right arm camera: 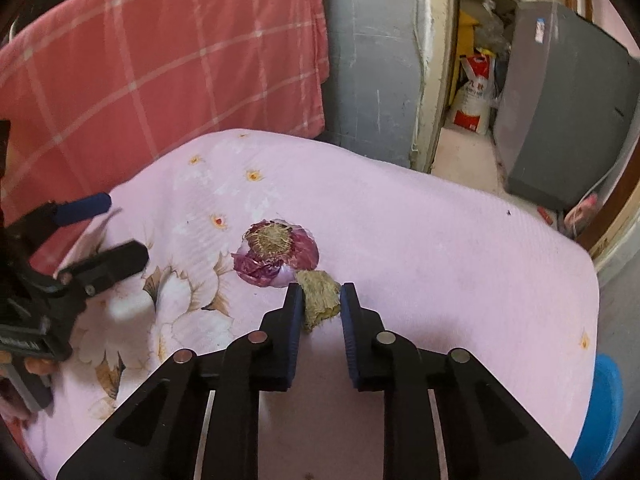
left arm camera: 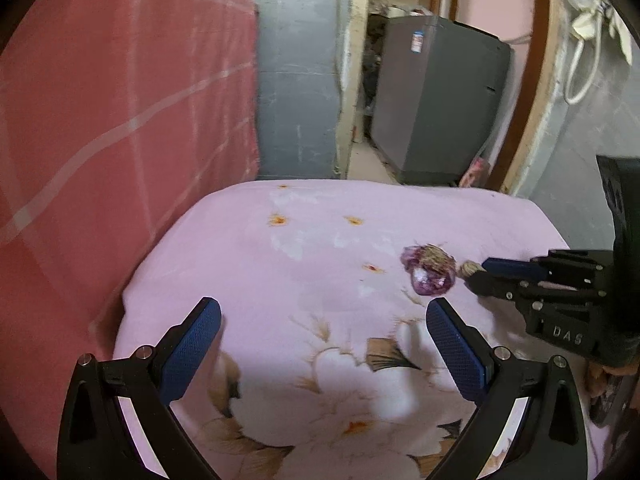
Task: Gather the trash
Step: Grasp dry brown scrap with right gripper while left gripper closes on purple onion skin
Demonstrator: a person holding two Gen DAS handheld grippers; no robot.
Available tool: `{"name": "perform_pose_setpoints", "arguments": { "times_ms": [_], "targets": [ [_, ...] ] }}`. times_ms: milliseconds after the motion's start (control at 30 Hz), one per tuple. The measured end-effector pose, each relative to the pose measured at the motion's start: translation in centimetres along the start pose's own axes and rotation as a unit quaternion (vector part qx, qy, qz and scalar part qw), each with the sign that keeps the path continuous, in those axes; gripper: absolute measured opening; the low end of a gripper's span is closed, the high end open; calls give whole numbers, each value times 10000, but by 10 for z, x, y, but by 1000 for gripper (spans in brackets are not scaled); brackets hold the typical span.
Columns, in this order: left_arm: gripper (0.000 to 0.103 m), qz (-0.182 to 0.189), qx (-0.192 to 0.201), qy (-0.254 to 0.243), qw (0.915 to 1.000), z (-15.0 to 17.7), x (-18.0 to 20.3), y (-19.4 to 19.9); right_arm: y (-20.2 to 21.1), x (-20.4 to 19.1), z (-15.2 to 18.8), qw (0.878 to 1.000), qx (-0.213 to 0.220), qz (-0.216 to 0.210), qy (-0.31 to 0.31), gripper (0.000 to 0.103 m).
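Right claw tilts down, clamped on a root scrap — left claw hovers apart.

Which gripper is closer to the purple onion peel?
Right. The right gripper sits just beside the purple onion peel, its jaws shut on a brown scrap touching it. The left gripper hangs open, farther back over the pink cloth.

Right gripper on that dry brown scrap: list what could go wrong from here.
1. The right gripper pinches the brown scrap only at its fingertips, so it may slip out when lifted.
2. The scrap touches the purple onion peel; lifting could drag or scatter it across the pink floral cloth.
3. The left gripper is open and empty nearby; the two could collide.
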State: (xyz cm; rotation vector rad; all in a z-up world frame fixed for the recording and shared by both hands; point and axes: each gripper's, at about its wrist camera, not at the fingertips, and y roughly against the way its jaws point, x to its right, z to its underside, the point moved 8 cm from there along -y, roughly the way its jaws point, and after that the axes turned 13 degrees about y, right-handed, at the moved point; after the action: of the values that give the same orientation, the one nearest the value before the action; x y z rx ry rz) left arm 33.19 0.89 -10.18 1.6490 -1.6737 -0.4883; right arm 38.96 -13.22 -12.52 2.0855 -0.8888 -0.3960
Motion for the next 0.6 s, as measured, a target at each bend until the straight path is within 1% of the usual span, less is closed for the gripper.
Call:
{"name": "perform_pose_setpoints", "arguments": {
  "times_ms": [33, 67, 167, 300, 367, 467, 600],
  "targets": [
    [100, 32, -35, -57, 10000, 0, 1, -3, 1, 1, 0, 10000, 19, 7, -26, 16],
    [95, 57, -58, -110, 9999, 1, 4, -4, 4, 2, 1, 10000, 36, 26, -45, 16],
    [87, 151, -144, -266, 9994, 3, 13, -9, 11, 5, 3, 9998, 76, 132, -117, 16],
    [79, 257, -211, -491, 9982, 5, 27, -16, 19, 18, 8, 9991, 162, 139, -357, 16],
    [70, 315, -284, -619, 9972, 6, 34, -21, 24, 26, 12, 9984, 190, 169, -504, 16],
    [63, 447, -485, -685, 9955, 8, 43, -32, 31, 37, 20, 9974, 194, 312, -618, 16],
    [62, 490, -661, -750, 9938, 8, 52, -44, 34, 43, 33, 9964, 174, 289, -781, 16]
  ]
}}
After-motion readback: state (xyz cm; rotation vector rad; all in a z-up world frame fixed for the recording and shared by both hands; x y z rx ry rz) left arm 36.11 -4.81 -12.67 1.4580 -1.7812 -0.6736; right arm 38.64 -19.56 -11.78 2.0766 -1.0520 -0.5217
